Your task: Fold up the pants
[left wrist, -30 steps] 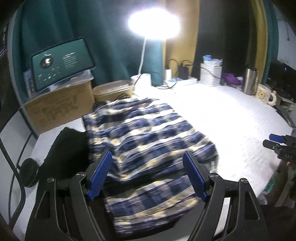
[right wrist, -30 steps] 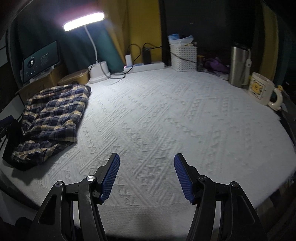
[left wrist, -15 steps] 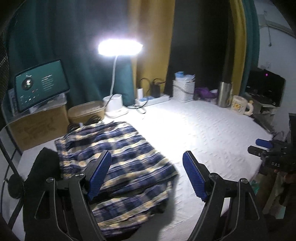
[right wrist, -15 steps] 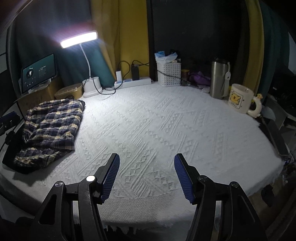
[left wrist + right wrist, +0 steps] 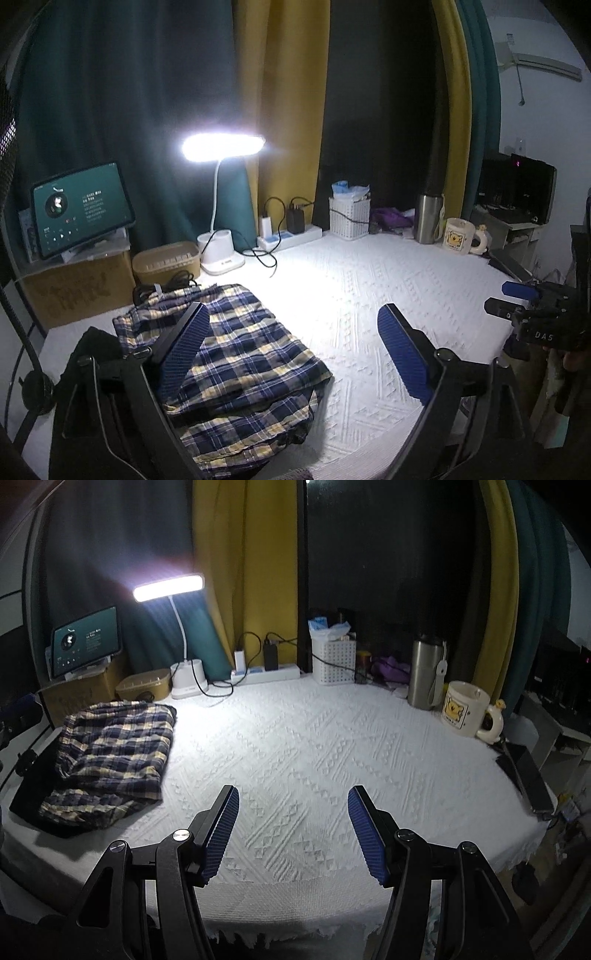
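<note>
Right wrist: white textured tablecloth, lamplit.

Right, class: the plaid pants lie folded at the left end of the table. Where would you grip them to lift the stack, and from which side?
Grip the plaid pants at the rounded folded edge facing the bare tablecloth, coming from the table's open middle. There the layers seem joined, so they should lift together; the near end looks loose and staggered. Both grippers, left and right, are open and empty.
</note>
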### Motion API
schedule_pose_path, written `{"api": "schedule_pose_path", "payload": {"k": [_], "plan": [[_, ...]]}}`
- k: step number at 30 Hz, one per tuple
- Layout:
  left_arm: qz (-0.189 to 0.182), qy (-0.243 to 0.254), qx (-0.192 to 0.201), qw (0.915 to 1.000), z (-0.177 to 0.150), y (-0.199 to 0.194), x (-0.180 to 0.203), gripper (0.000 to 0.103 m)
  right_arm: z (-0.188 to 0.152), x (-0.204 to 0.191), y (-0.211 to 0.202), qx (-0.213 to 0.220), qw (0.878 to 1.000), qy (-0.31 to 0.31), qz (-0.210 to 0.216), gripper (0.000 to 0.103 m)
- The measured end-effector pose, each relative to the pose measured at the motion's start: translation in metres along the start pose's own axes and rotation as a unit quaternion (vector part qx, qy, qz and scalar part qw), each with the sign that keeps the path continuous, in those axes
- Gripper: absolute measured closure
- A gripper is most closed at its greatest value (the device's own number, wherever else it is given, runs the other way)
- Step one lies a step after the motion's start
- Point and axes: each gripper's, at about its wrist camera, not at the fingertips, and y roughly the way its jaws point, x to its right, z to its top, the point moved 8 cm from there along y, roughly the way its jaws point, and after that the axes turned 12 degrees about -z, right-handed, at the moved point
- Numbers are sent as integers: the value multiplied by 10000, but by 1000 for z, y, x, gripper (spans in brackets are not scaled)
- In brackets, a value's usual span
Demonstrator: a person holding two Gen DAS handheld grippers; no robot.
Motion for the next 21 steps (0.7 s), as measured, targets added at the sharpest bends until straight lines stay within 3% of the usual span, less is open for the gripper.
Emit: {"api": "schedule_pose_path", "payload": {"k": [15,21], "plan": [[-122,290,510,9982,38,-29,33,11,38,10,-59,699,9975,-26,-97,39],[-117,456,792,9957,57,-40,45,11,52,14,-84,1012,9948,-41,-117,29]]}}
